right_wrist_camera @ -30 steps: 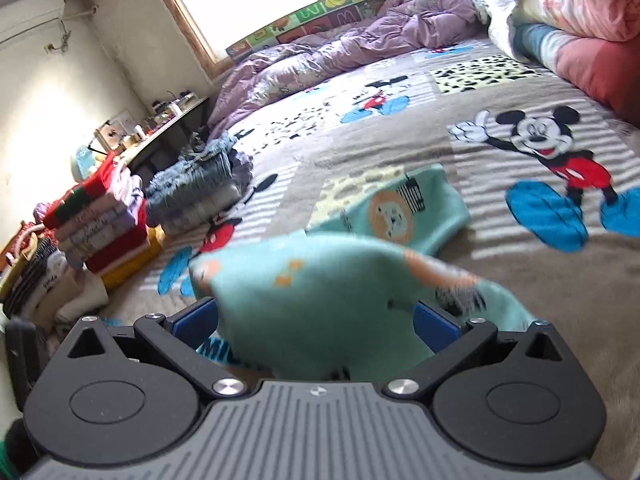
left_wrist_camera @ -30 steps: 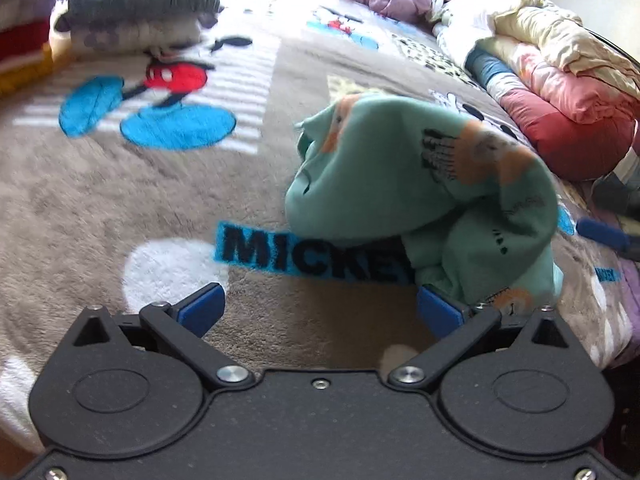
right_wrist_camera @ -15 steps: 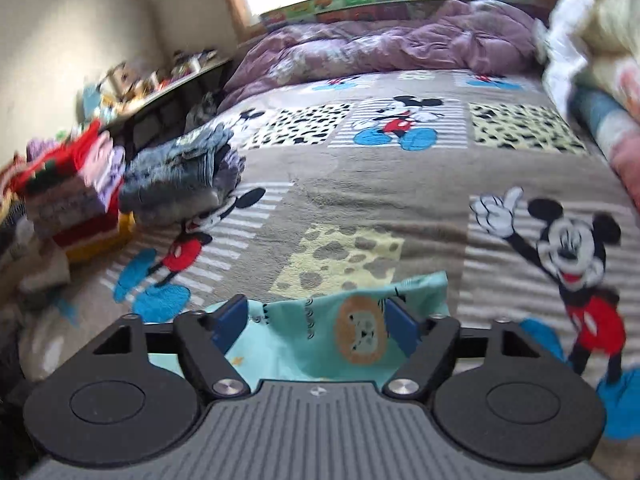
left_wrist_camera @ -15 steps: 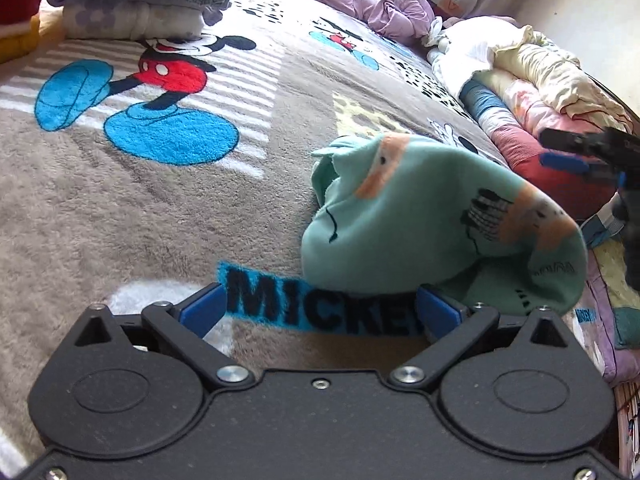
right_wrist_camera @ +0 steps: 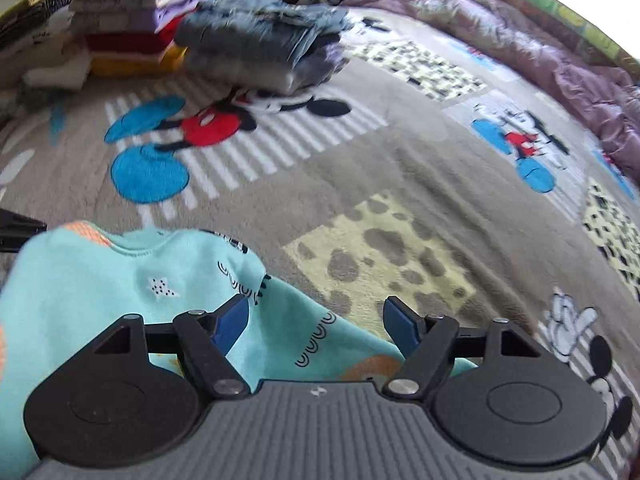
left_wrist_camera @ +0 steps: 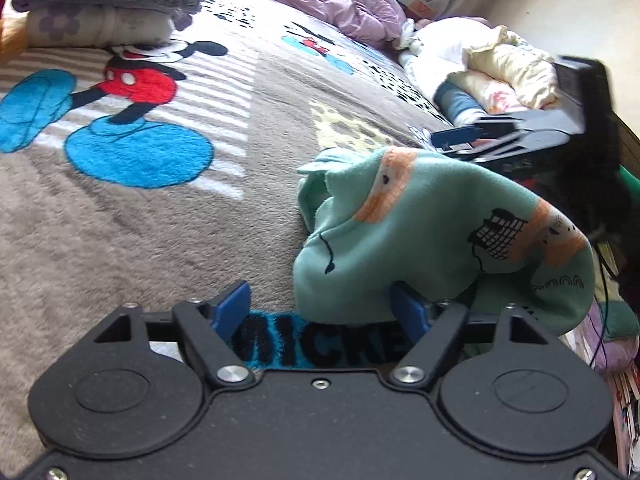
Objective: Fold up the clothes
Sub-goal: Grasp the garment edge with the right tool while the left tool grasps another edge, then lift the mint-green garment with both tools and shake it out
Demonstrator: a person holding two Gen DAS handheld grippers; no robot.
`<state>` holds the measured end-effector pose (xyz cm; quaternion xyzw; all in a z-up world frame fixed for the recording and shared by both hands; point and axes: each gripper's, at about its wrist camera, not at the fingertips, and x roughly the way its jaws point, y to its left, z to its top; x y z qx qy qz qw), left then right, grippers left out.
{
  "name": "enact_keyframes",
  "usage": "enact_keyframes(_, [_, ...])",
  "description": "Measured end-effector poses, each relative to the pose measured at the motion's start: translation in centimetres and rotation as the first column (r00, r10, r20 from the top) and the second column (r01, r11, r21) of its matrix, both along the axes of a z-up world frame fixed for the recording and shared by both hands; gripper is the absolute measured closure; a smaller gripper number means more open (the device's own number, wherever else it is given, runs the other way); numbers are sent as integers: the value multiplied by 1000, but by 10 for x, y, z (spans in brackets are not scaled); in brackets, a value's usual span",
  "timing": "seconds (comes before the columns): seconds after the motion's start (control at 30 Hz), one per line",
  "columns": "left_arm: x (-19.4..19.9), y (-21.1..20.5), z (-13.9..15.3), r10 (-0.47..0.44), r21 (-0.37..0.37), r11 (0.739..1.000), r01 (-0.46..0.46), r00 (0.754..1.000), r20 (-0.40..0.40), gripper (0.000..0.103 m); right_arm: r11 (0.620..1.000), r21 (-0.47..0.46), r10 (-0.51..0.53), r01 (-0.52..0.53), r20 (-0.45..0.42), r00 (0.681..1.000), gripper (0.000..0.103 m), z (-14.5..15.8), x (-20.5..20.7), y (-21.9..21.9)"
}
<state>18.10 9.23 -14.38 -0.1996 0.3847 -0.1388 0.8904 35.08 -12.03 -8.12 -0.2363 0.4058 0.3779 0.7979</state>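
A teal child's garment (left_wrist_camera: 432,240) with orange and black prints lies bunched in a rounded heap on the Mickey Mouse blanket (left_wrist_camera: 160,220). My left gripper (left_wrist_camera: 320,312) is open; the heap's near edge lies between its blue pads, against the right pad (left_wrist_camera: 408,312). My right gripper (right_wrist_camera: 316,320) is open above the flatter part of the same garment (right_wrist_camera: 120,292), holding nothing. It also shows in the left wrist view (left_wrist_camera: 516,136), just beyond the heap at the right.
A stack of folded jeans and clothes (left_wrist_camera: 112,4) sits at the far left, with more folded piles (right_wrist_camera: 120,28) beside it. A purple quilt (left_wrist_camera: 332,4) lies at the back. Bedding and pillows (left_wrist_camera: 492,72) pile up at the right edge.
My right gripper let go of the teal garment, pulled back and swung left. The garment dropped into a lower heap. My left gripper moved closer to it and stayed open.
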Motion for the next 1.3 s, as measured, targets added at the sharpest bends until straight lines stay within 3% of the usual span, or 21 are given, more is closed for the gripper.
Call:
enact_keyframes(0.13, [4, -2, -3, -27, -4, 1000, 27, 1000, 10, 31, 1000, -5, 26, -27, -67, 997, 23, -12, 12, 6])
enact_keyframes(0.3, [10, -2, -6, -43, -14, 999, 43, 999, 15, 33, 999, -13, 49, -51, -150, 987, 27, -27, 22, 4])
enact_keyframes(0.37, [11, -3, -6, -47, -15, 999, 48, 999, 17, 33, 998, -26, 50, -55, -160, 986, 37, -31, 22, 2])
enact_keyframes(0.47, [12, -4, -6, -57, -14, 998, 57, 998, 18, 37, 997, -42, 49, -57, -172, 984, 66, -37, 20, -2])
enact_keyframes(0.5, [12, -5, -6, -61, -16, 998, 61, 998, 16, 42, 997, -48, 49, -58, -176, 983, 76, -39, 20, -3])
enact_keyframes(0.63, [14, -7, -3, -72, -23, 997, 73, 997, 7, 67, 997, -43, 51, -58, -144, 988, 95, -32, 13, -10])
enact_keyframes(0.73, [13, -10, 2, -66, -1, 998, 66, 998, 11, 78, 998, -36, 50, -54, -112, 992, 97, -23, 4, -16])
enact_keyframes(0.83, [10, -13, 11, -58, 19, 998, 58, 998, 18, 82, 999, -20, 32, -33, -73, 997, 97, -8, -4, -23])
enact_keyframes(1.03, [2, -22, 37, -63, 81, 995, 58, 996, 59, 85, 1000, 19, -24, 24, 14, 1000, 97, 29, -25, -45])
enact_keyframes(1.3, [-2, -32, 95, -95, 197, 979, 61, 981, 170, 88, 992, 82, -108, 98, 131, 986, 97, 84, -54, -76])
